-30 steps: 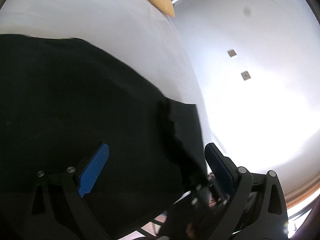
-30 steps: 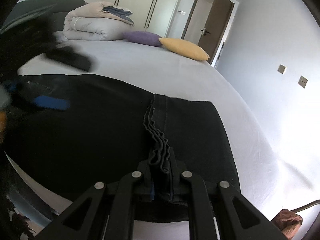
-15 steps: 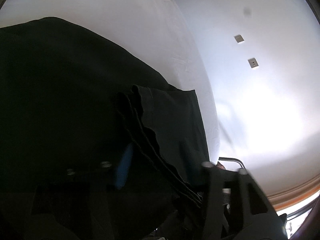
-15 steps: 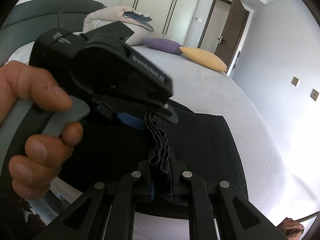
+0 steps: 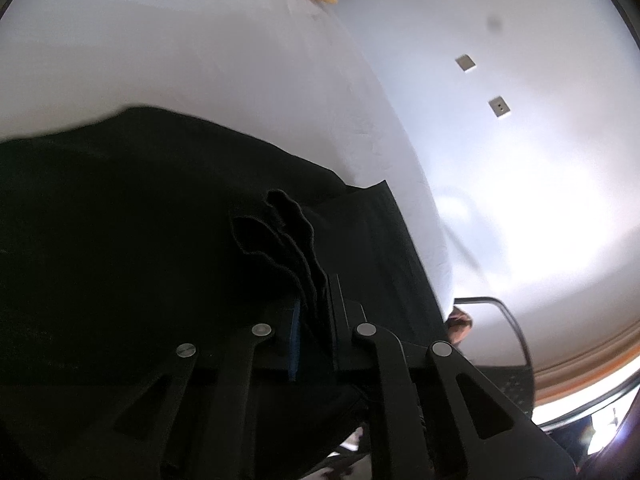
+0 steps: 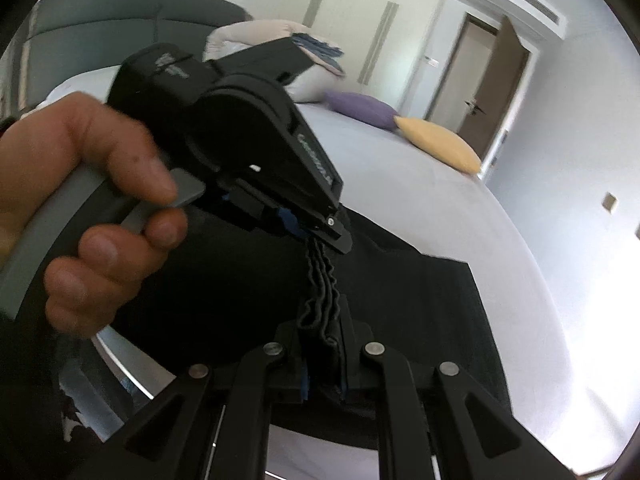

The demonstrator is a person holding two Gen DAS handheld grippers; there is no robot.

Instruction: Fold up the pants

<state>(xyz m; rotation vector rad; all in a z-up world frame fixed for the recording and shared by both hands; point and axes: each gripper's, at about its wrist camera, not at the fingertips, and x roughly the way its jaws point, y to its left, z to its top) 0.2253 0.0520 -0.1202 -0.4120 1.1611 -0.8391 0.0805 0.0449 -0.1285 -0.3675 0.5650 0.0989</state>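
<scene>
Black pants (image 6: 404,300) lie spread on a grey bed (image 6: 400,188), with one edge gathered into upright pleats (image 6: 320,288). My right gripper (image 6: 322,344) is shut on the near end of those pleats. A hand (image 6: 100,200) holds my left gripper (image 6: 320,234) just beyond it, on the far end of the same pleated edge. In the left wrist view the left gripper (image 5: 314,304) has its jaws closing, and the blue pads press the bunched cloth (image 5: 288,236) between them. The rest of the pants (image 5: 140,240) fills the left of that view.
A yellow pillow (image 6: 438,144), a purple pillow (image 6: 360,110) and a folded duvet (image 6: 256,36) lie at the bed's far end. An open door (image 6: 496,80) is beyond. A metal chair frame (image 5: 508,320) stands past the bed's right edge (image 5: 424,208).
The left gripper came in from the left over the pants, reached the pleated edge held by the right gripper and shut on it. The right gripper kept its hold.
</scene>
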